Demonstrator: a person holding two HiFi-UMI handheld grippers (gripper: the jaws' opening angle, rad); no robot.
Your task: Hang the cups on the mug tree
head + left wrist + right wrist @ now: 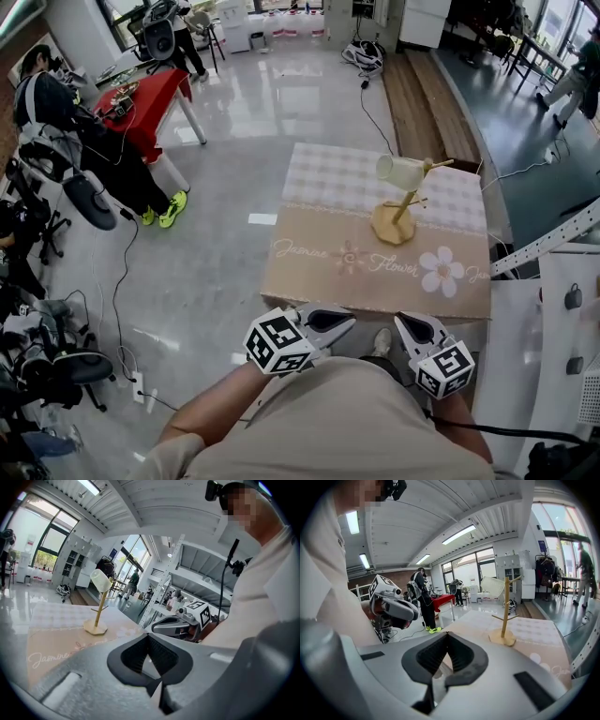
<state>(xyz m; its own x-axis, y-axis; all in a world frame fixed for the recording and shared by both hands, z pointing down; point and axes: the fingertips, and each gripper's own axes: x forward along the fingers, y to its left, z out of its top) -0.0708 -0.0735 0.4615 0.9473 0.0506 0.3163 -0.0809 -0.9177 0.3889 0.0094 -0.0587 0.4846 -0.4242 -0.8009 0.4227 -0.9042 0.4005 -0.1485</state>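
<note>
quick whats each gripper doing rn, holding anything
left gripper: closed, holding nothing
right gripper: closed, holding nothing

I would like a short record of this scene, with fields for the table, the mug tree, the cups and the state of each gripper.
table: covered by a beige cloth with a flower print
mug tree: wooden, upright, on the right half of the table
cup: one, pale, hanging tilted on an upper peg of the mug tree
other cups: none in view
left gripper: shut, nothing between its jaws, near the person's body at the table's near edge
right gripper: shut, nothing between its jaws, beside the left gripper
</note>
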